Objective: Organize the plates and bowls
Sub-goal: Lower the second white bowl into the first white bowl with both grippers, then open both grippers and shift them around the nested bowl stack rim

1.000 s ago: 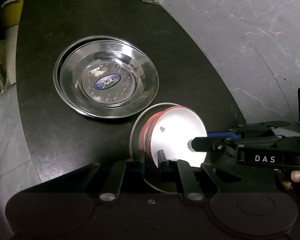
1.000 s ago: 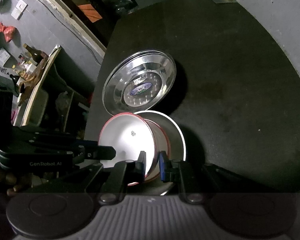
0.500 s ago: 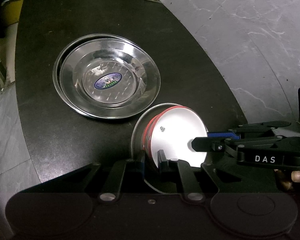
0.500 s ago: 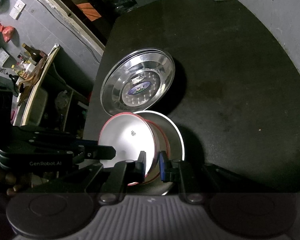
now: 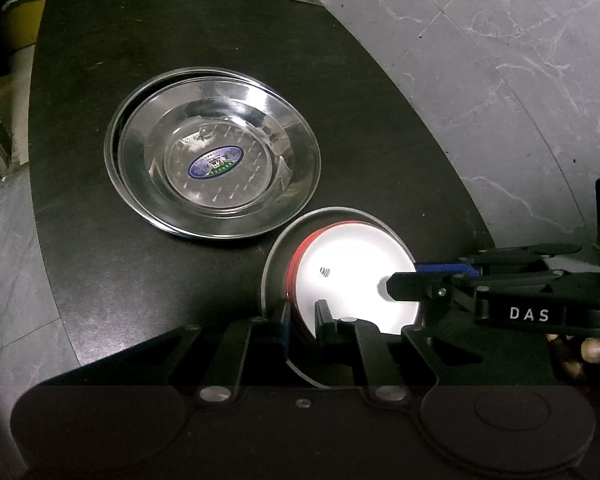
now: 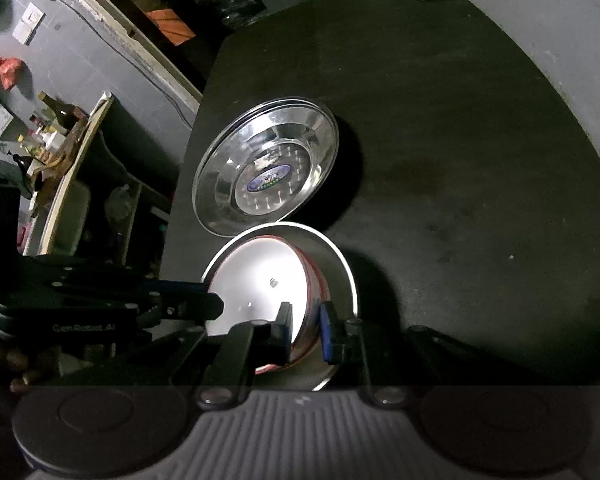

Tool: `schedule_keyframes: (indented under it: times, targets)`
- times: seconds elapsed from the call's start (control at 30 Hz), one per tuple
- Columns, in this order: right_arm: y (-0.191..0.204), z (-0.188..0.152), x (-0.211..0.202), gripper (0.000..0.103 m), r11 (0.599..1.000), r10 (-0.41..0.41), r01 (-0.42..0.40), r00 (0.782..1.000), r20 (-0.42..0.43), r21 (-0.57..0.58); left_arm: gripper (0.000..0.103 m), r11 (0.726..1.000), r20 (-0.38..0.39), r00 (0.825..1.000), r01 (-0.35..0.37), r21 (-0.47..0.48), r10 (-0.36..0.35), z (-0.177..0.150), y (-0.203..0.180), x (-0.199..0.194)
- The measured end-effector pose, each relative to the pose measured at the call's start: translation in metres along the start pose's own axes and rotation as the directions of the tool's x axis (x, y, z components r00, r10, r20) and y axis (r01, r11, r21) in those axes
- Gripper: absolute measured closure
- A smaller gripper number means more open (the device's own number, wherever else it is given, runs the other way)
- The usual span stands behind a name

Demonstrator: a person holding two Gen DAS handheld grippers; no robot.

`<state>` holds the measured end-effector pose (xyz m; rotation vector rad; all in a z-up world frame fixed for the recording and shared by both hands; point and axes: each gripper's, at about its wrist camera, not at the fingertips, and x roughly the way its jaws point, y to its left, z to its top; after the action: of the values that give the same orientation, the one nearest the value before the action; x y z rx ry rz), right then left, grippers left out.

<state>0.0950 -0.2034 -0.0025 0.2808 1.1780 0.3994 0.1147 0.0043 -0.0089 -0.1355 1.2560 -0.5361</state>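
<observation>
Bowl direction: the white bowl with red rim is tilted, its opening facing up and toward the cameras; it sits inside a steel bowl on the black table, near its front edge.
Count: two steel plates stacked, one steel bowl, one white bowl.
Left gripper: fingers clamped on the white bowl's rim.
Right gripper: fingers pinch the opposite rim.
Only in right view: a shelf with bottles.
Only in left view: marble floor.
</observation>
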Motion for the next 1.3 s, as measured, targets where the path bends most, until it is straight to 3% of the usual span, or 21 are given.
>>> schedule_keyframes:
  times: [1.13, 1.3]
  targets:
    - [0.000, -0.008, 0.001, 0.083, 1.000, 0.005, -0.006, 1.000, 0.023, 0.004, 0.084, 1.000, 0.001, 1.000, -0.008, 0.013, 0.008, -0.005, -0.005, 0.001]
    - [0.000, -0.011, -0.006, 0.079, 1.000, 0.016, -0.016, 0.999, 0.051, 0.002, 0.068, 1.000, 0.050, 0.999, 0.007, -0.027, -0.005, -0.003, 0.004, -0.015]
